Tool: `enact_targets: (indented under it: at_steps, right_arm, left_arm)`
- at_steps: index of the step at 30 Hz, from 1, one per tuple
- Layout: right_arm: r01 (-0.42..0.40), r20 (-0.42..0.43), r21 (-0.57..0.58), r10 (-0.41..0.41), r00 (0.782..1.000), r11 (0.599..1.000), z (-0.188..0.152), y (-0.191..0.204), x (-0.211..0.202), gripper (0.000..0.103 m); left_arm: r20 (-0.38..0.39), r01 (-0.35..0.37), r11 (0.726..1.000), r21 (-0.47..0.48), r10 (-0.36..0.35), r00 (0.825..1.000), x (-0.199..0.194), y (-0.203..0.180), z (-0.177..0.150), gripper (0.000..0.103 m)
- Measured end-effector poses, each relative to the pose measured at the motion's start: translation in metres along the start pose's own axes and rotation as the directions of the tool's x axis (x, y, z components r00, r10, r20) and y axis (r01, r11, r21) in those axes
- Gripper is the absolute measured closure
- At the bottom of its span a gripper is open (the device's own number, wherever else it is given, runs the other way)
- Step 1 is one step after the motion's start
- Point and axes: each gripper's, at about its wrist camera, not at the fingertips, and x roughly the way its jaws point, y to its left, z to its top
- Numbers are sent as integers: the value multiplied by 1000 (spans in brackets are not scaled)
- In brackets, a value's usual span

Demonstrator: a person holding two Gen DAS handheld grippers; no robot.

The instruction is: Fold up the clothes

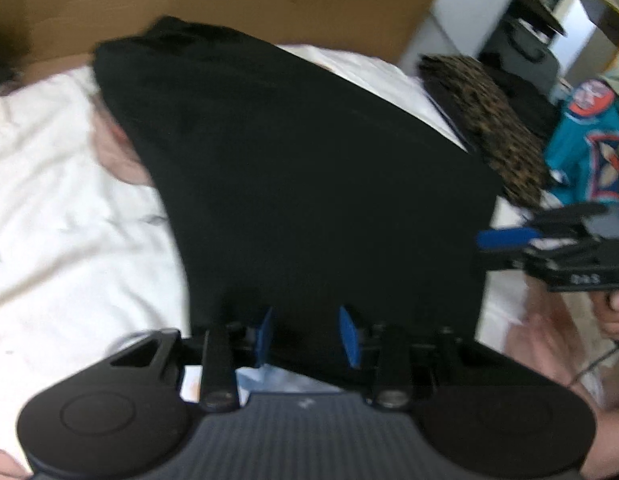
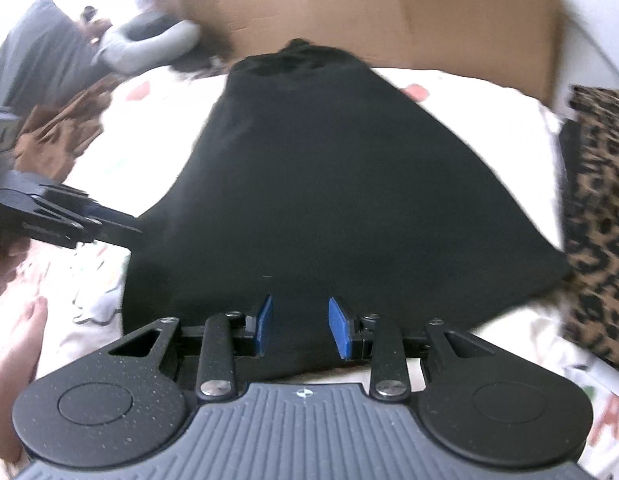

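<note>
Currently, notes from my remote station, both wrist views blurred by motion.

Surface: a bed with a white sheet (image 1: 61, 208); a brown cardboard panel (image 2: 389, 16) stands along its far edge.

Garment: the black garment (image 1: 309, 168) lies spread on the sheet, wide at the near edge of the bed, narrowing toward the cardboard. I cannot tell what kind of garment it is.

Left gripper (image 1: 307, 334): I read the blue pads (image 1: 351, 336) as set apart, jaws at a moderate gap, the near hem of the black cloth lying between and beyond them. I cannot tell whether they touch the cloth.

Right gripper (image 2: 299, 328): same stance, pads apart over the near hem, nothing pinched that I can see. In the left view it shows at the garment's right edge.

Neighbours: a leopard-print cloth (image 2: 597, 208) lies just beside the garment at the right edge of the bed; a teal jersey (image 1: 585, 148) beyond it; a brown cloth (image 2: 61, 132) toward the left edge.
</note>
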Motion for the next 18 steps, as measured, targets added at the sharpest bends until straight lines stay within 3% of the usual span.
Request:
enact_targets:
  at_steps: [10,14,17,18]
  right_arm:
    - [-115,-66,-110,108,992,987,-6,46,13,65]
    - [-159,-104,-133,146,984,978,-11,58,17,65]
    - [-137,-162,-205,104,981,969,-19,70,28,66]
    - [-114,-176,-236,73,982,965,-23,73,31,66]
  left_arm:
    - [-72,66,997,30,-64,995,25,-21,-17,65]
    - [-73,83,997,-4,-83,994,15,-12,-21,65]
    - [-70,136,988,-69,-140,988,2,2,-23,65]
    - [-70,162,981,-111,-170,983,-2,7,-24,61]
